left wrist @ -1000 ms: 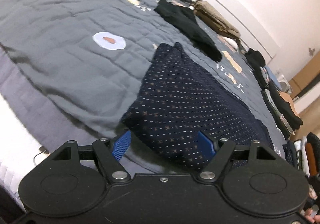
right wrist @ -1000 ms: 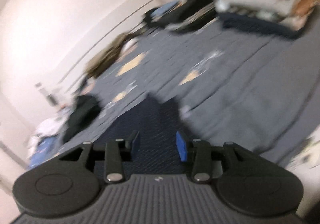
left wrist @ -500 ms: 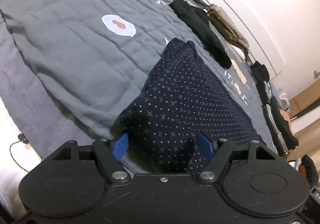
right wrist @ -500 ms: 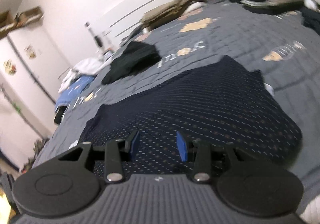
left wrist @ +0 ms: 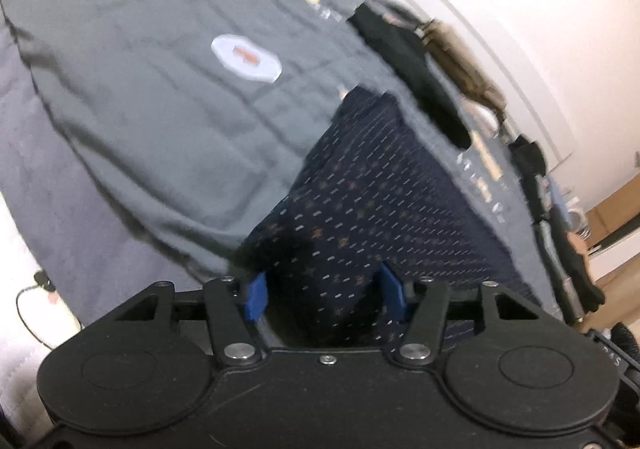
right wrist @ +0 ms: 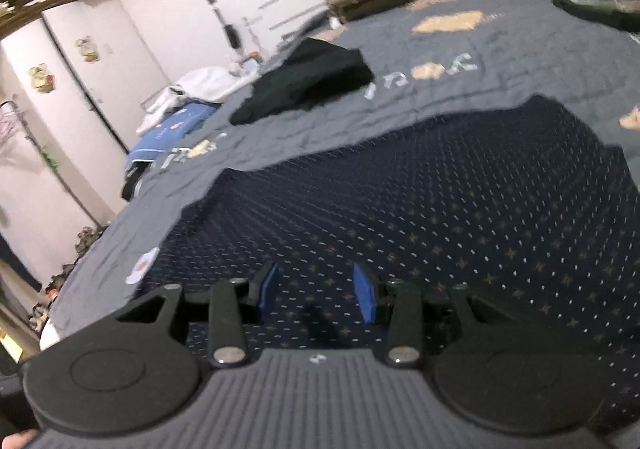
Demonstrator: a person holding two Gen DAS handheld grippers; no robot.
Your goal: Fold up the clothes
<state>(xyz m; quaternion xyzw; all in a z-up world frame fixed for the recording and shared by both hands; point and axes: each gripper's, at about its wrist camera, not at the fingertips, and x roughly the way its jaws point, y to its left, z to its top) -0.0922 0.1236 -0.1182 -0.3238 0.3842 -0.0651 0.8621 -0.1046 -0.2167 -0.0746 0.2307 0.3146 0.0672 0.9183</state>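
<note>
Navy dotted garment (left wrist: 384, 209) spread flat on grey quilted bedspread (left wrist: 160, 89).
Left tool (left wrist: 324, 295) just narrowed, pads astride bunched near corner, grip unclear; right tool (right wrist: 316, 289) part-open, empty, over cloth; black garment (right wrist: 312, 85) beyond far edge.

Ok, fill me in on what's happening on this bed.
A person with a claw in each hand is folding clothes on a grey quilt. Both claws work on one navy dotted garment spread flat. The left claw has just been closing around a bunched corner of it, though the blurred picture doesn't show the pads pinching yet. The right claw hovers open over the cloth. A black garment lies further back.
</note>
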